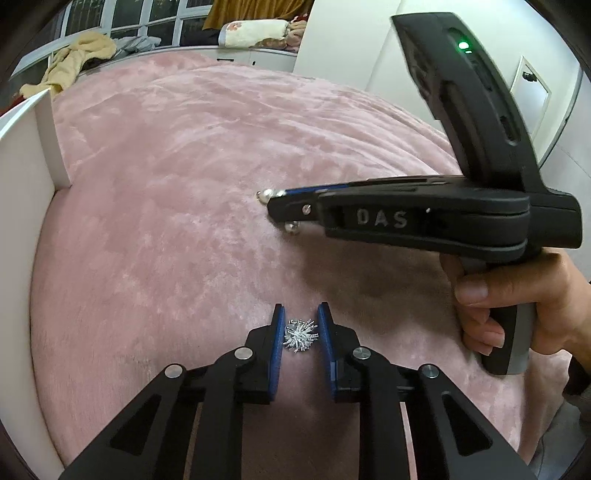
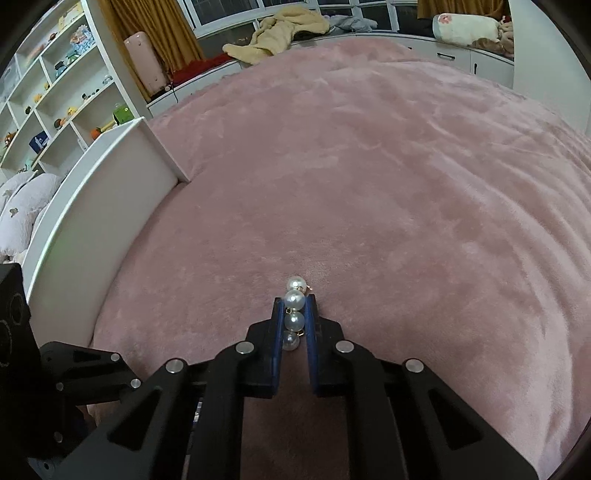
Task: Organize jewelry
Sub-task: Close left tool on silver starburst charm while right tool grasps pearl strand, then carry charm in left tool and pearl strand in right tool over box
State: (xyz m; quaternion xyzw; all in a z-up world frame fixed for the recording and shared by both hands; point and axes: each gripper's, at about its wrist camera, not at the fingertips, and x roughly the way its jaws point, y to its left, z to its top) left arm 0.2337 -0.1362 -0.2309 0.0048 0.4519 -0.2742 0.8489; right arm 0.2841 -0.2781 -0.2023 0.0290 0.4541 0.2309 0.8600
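Pink plush bedding (image 1: 192, 155) covered the bed and filled the left wrist view, with a white bed rail (image 1: 33, 155) at its left edge. The left tongs (image 1: 301, 332) stood narrowly apart over the blanket, their blue pads on either side of a spiky silver brooch (image 1: 301, 334) that lay between them; whether the pads touched it could not be told. Beyond the brooch and to its right, the right tongs (image 1: 275, 206) reached in sideways, gripped by a hand (image 1: 517, 310), with pearls (image 1: 266, 194) showing at their tip.

From the right wrist view, the same pink bedding (image 2: 388, 166) stretched out to a window seat piled with a yellow blanket (image 2: 280, 31), left of which stood white shelves (image 2: 55, 92). The right tongs (image 2: 294, 314) were closed narrowly on a pearl strand (image 2: 294, 320), two pearls between the pads and two more jutting past the tips, just above the bedding.
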